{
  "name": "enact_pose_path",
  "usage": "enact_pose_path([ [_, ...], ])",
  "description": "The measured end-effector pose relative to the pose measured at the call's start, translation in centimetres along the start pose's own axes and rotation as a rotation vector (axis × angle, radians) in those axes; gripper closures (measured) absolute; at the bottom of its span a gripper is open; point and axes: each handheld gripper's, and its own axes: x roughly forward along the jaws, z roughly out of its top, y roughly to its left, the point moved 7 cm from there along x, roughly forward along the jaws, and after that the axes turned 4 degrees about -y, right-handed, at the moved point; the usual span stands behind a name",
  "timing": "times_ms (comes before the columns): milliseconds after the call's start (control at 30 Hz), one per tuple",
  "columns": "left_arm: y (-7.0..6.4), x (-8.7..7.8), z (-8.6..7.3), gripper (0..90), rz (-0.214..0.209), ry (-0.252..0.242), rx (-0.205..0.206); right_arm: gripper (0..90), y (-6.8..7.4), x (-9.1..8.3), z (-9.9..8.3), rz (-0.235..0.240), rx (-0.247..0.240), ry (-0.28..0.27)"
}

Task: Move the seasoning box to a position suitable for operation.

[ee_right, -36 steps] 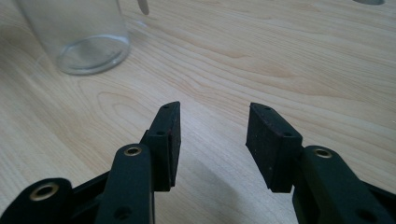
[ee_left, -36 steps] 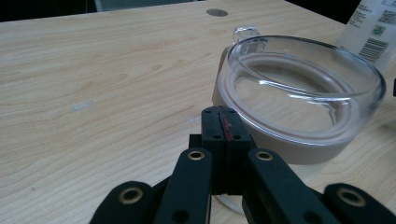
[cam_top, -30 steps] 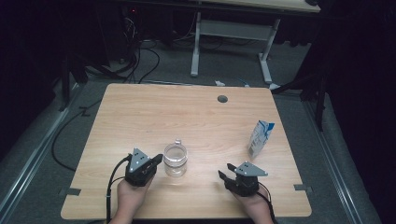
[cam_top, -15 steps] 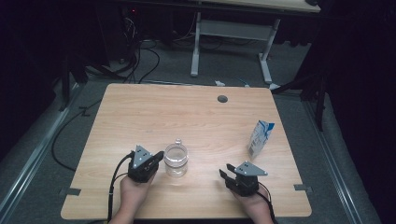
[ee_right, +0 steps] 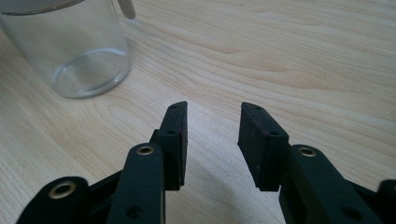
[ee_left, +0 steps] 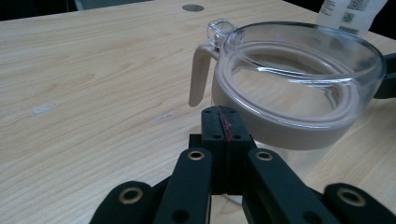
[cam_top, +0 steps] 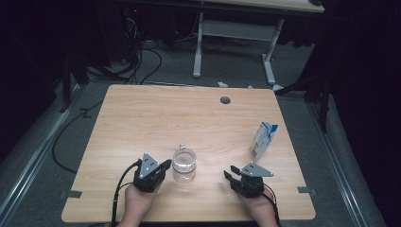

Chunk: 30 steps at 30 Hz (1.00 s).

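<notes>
A clear glass jar (cam_top: 183, 164) with a beige-rimmed transparent lid (ee_left: 289, 88) stands near the front middle of the wooden table (cam_top: 165, 118). My left gripper (cam_top: 165, 164) lies just left of it, its jaws pressed together with nothing between them. In the left gripper view its tips (ee_left: 222, 114) sit close under the lid's rim, below the beige latch (ee_left: 198, 77); I cannot tell whether they touch. My right gripper (cam_top: 229, 171) rests to the jar's right, a short gap away. Its jaws (ee_right: 212, 114) stand open over bare wood, the jar (ee_right: 74, 51) ahead at the left.
A small blue-and-white carton (cam_top: 263, 141) stands upright near the table's right edge, beyond the right gripper. A round cable hole (cam_top: 225, 100) sits at the far middle. Cables and another desk's legs (cam_top: 198, 47) lie on the floor behind.
The left gripper has edged slightly right, closer to the jar. The right gripper and the carton have stayed put.
</notes>
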Motion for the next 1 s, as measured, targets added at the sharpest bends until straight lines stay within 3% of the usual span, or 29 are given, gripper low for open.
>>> enact_pose_path([
  [433, -1.6, -0.2, 0.0, 90.0, -0.026, 0.008, 0.022, 61.8, 0.0, -0.2, 0.1, -0.007, -0.011, -0.004],
  [1000, -4.3, 0.1, 0.0, 90.0, -0.092, 0.007, 0.058, 63.7, 0.1, -0.2, 0.2, -0.002, -0.019, -0.004],
])
